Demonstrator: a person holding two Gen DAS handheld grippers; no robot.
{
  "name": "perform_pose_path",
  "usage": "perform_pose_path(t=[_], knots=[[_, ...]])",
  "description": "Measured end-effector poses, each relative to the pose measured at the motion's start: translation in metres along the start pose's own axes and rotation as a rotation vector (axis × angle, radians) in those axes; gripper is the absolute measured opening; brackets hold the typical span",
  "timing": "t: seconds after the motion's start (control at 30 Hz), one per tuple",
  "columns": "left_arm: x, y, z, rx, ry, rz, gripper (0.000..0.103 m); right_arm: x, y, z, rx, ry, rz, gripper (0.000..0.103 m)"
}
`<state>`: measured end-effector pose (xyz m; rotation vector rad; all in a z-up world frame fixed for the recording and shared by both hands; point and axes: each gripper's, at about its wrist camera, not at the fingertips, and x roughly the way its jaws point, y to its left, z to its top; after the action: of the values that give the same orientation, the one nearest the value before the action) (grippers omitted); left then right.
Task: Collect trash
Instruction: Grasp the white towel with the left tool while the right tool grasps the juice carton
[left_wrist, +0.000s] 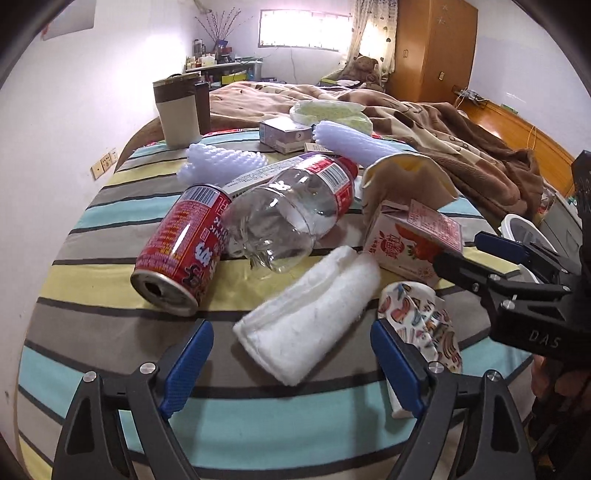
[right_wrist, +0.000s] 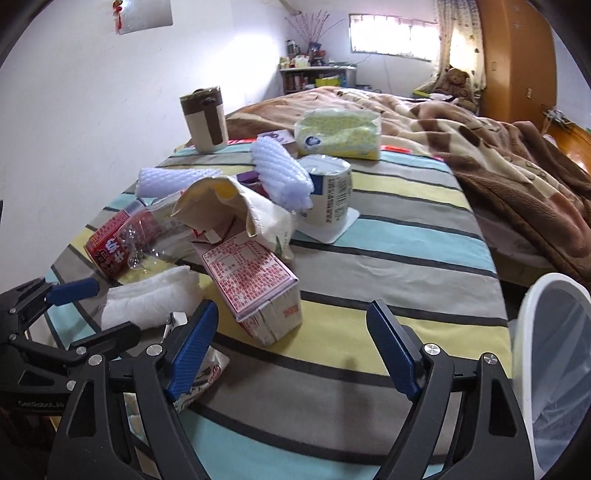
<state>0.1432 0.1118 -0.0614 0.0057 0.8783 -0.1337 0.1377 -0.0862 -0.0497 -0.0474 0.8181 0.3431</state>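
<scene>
Litter lies on a striped bedsheet (left_wrist: 92, 295). It includes a red can (left_wrist: 177, 251), a clear plastic bottle (left_wrist: 288, 214), a strawberry drink carton (left_wrist: 406, 240) (right_wrist: 255, 291), a torn beige paper bag (right_wrist: 236, 206), a patterned crushed cup (left_wrist: 417, 317) and a white folded cloth (left_wrist: 310, 314). My left gripper (left_wrist: 291, 339) is open just above the sheet. The cloth's near end lies between its blue pads, untouched. My right gripper (right_wrist: 291, 314) is open over bare sheet, and the carton lies just ahead of its left finger. Each gripper also shows in the other's view, the right gripper (left_wrist: 476, 258) beside the carton.
A white bin (right_wrist: 546, 354) stands off the bed's right edge. Further back are two foam nets (left_wrist: 221, 166) (left_wrist: 354, 144), a white pot (right_wrist: 328, 192), a tissue pack (right_wrist: 340, 133), a small box (left_wrist: 284, 133) and a brown tumbler (left_wrist: 177, 110). A brown blanket (right_wrist: 517, 177) covers the far right.
</scene>
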Motion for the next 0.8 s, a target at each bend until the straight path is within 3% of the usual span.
perform_pose_path(t=[0.13,0.27,0.57,0.8], knots=[[0.005,-0.003,0.007,0.025,-0.001,-0.020,0.087,0.006,0.003,0.006,-0.010,0.009,0.046,0.083],[0.015,-0.004,0.009,0.035,0.039,-0.050,0.086,0.012,0.002,0.008,-0.008,0.023,0.053,0.065],[0.017,0.001,0.006,0.005,0.058,-0.054,0.062,0.010,0.002,0.005,-0.007,0.018,0.101,0.042],[0.014,-0.004,0.003,0.010,0.063,-0.057,0.048,0.003,0.000,0.000,0.010,0.008,0.122,0.040]])
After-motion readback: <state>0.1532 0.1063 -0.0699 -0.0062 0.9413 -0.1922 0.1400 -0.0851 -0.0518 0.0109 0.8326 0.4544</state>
